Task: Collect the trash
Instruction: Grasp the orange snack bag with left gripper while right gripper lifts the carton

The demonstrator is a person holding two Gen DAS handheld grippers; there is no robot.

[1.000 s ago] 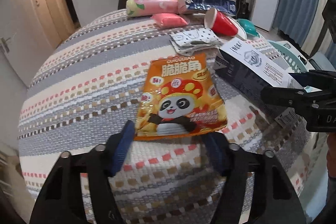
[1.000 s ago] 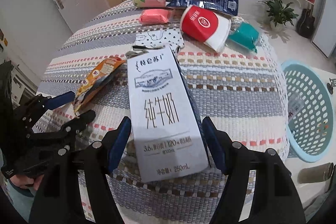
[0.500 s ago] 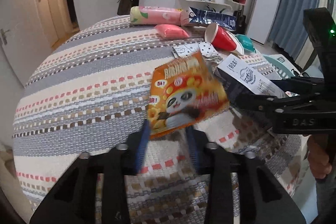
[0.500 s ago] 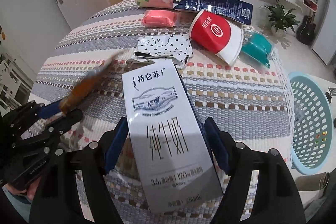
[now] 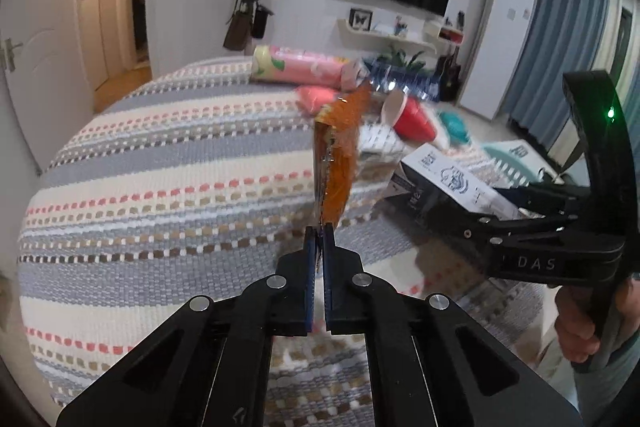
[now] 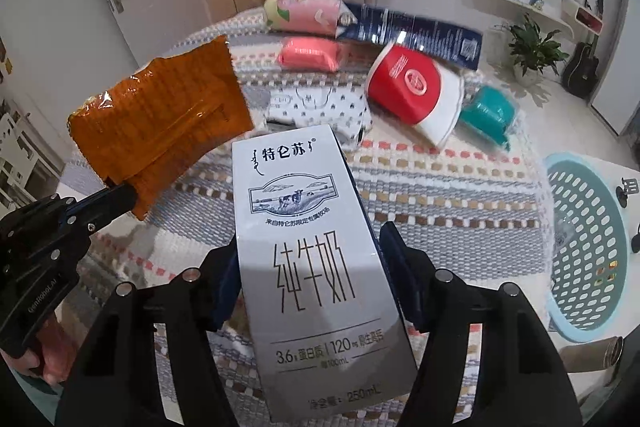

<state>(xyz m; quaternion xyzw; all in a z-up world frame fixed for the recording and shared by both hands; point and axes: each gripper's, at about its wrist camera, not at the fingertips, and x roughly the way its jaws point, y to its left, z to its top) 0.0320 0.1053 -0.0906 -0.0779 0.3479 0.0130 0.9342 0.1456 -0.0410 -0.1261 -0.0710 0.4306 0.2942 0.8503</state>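
Observation:
My left gripper (image 5: 319,233) is shut on the bottom edge of an orange snack bag (image 5: 336,163), held edge-on above the striped table; the bag also shows in the right wrist view (image 6: 160,123). My right gripper (image 6: 308,243) is shut on a white milk carton (image 6: 316,259), lifted off the table; the carton also shows in the left wrist view (image 5: 452,179). A red and white paper cup (image 6: 412,87), a pink packet (image 6: 312,53), a teal packet (image 6: 488,113), a spotted wrapper (image 6: 320,105), a pink tube (image 6: 304,11) and a dark blue carton (image 6: 412,29) lie on the table.
A light blue plastic basket (image 6: 588,247) stands off the table's right edge. The table has a striped woven cloth (image 5: 160,187). A metal can (image 6: 592,351) lies on the floor near the basket. A potted plant (image 6: 532,47) and a guitar stand behind.
My left gripper has shut on the snack bag and lifted it off the cloth, turning it edge-on. My right gripper has raised the milk carton a little.

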